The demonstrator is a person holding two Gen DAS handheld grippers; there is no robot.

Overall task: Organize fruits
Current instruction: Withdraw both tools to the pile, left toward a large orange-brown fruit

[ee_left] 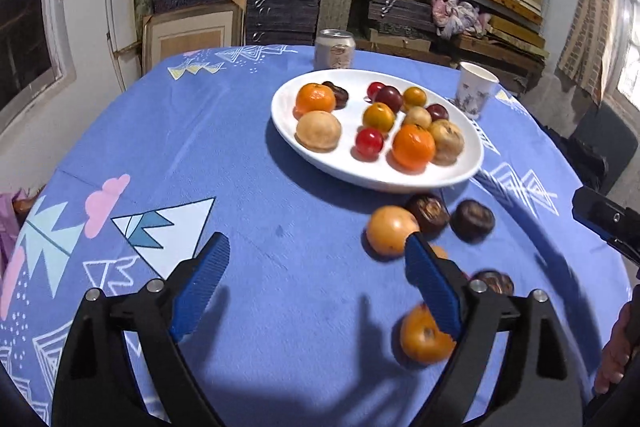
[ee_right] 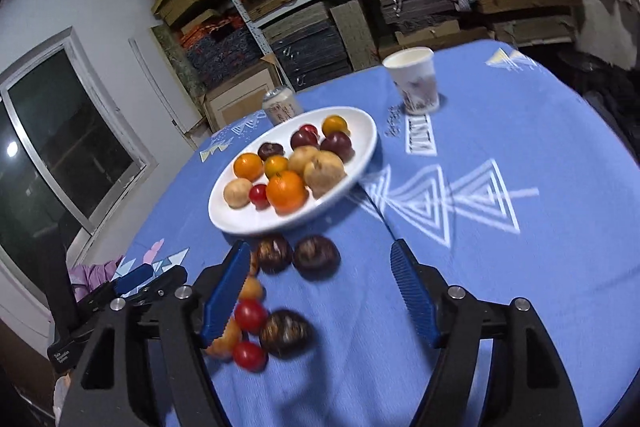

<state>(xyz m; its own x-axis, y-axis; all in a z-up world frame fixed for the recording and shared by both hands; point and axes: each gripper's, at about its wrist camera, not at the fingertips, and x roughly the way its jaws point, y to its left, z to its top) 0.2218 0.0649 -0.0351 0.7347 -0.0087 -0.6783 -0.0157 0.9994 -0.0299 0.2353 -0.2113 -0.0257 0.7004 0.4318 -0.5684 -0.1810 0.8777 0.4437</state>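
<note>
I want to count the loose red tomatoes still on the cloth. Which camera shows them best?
The right wrist view: two red tomatoes lie in plain sight beside the right gripper's left finger. In the left wrist view they are hidden behind the left gripper's right finger.

L wrist view: right blue finger (ee_left: 432, 287) hides part of an orange fruit (ee_left: 424, 337) & most of a dark fruit (ee_left: 494, 281). R wrist view: loose fruits near the left finger (ee_right: 224, 297) are motion-blurred, a tan one (ee_right: 224, 343) half hidden. Other gripper (ee_left: 608, 223) cut off at frame edge.
</note>
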